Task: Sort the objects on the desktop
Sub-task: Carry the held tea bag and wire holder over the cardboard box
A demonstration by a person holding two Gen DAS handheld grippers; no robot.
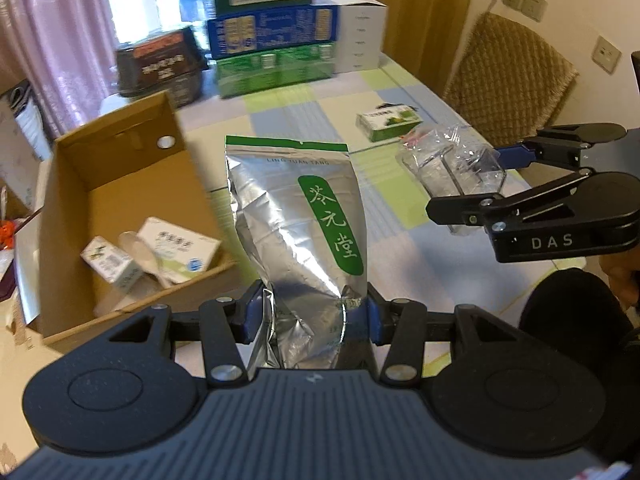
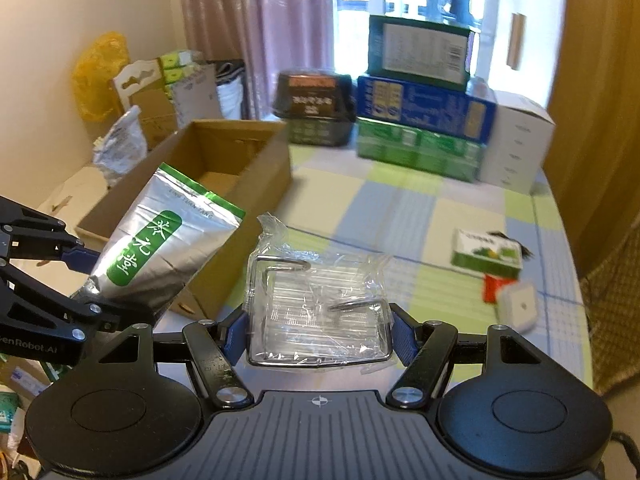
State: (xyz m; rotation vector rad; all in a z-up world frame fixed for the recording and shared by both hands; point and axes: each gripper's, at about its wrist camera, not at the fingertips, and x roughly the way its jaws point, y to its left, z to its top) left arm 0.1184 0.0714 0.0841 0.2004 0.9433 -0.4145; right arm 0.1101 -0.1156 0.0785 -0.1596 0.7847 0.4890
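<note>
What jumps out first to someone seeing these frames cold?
The silver foil pouch with a green label, clamped in the left gripper beside the open cardboard box. Next, the clear plastic packet with wire parts gripped by the right gripper above the checked tablecloth.

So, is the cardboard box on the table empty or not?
Not empty. The open cardboard box holds two small cartons and a white spoon-like item on its floor, seen from the left wrist.

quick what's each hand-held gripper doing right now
Left hand-held gripper: closed on the silver pouch.
Right hand-held gripper: closed on the clear wrapped packet.
</note>
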